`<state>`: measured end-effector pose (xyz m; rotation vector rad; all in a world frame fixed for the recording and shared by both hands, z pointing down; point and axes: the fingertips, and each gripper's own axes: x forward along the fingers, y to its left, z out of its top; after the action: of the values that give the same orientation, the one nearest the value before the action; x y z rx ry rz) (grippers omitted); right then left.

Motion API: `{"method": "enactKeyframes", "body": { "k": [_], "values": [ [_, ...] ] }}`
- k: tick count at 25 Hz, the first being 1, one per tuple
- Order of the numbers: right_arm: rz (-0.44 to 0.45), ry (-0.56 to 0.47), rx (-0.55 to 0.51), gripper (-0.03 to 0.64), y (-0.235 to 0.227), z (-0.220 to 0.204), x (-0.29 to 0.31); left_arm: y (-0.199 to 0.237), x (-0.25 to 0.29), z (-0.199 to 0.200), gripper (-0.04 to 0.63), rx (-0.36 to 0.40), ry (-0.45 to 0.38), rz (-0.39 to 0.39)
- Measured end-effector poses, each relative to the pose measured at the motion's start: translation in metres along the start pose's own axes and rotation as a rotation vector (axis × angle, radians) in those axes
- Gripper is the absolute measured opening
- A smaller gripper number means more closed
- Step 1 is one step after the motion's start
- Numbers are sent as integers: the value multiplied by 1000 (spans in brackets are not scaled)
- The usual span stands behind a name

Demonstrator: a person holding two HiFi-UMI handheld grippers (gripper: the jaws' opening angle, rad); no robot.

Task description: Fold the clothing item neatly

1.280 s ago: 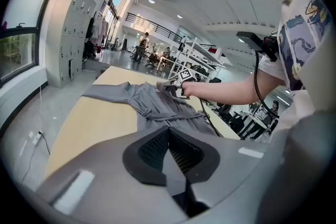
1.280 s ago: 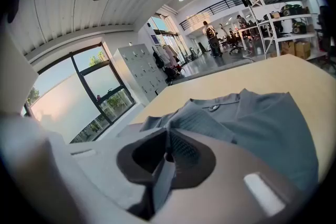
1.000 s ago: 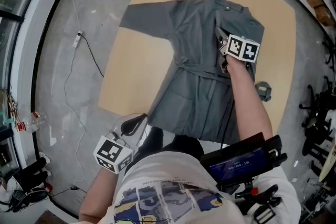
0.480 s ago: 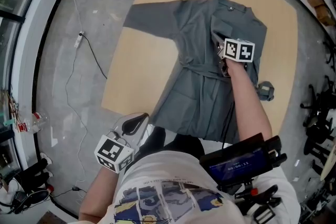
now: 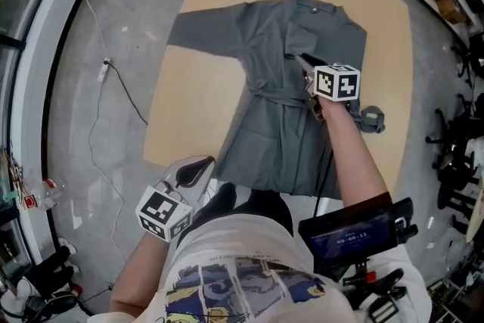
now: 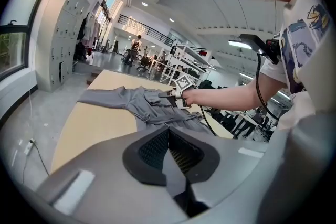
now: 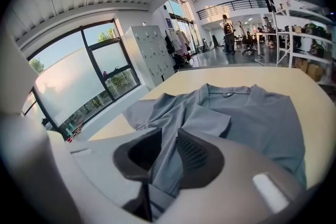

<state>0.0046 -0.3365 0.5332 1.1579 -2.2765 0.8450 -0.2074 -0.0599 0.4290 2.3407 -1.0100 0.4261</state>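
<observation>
Head view: grey robe [image 5: 276, 98] has one sleeve folded in, right gripper [image 5: 302, 60] jaws just opening around the cloth, left gripper [image 5: 198, 170] closed and empty, other sleeve [image 5: 203, 26] plus body folds to go.

Your right gripper [image 7: 167, 140]: you see its jaws apart, just opened wider; grey cloth shows in the gap, and neither pad presses on it.
Garment [image 7: 257, 118]: grey, spread flat ahead of your jaws, collar at the far end.
Button [image 7: 227, 94]: sits at the middle of the collar.
Sleeve [image 7: 139, 110]: reaches out to your left.
Folded flap [image 7: 210, 123]: lies over the chest.
Table [image 7: 294, 78]: light wood, bare around the garment.
Beyond: windows [image 7: 79, 81] on your left, lockers [image 7: 149, 52] behind, shelving [image 7: 299, 23] on your right.
</observation>
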Motion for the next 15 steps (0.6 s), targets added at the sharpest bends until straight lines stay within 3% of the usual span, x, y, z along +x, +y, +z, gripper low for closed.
{"method": "enactKeyframes", "body": {
  "k": [9, 15],
  "values": [
    [-39, -72, -17, 83, 51, -9, -85, -15, -18, 15, 4, 87, -28, -92],
    [-55, -87, -26, 83, 67, -41, -122, -13, -6, 5, 3, 89, -28, -130]
  ]
}}
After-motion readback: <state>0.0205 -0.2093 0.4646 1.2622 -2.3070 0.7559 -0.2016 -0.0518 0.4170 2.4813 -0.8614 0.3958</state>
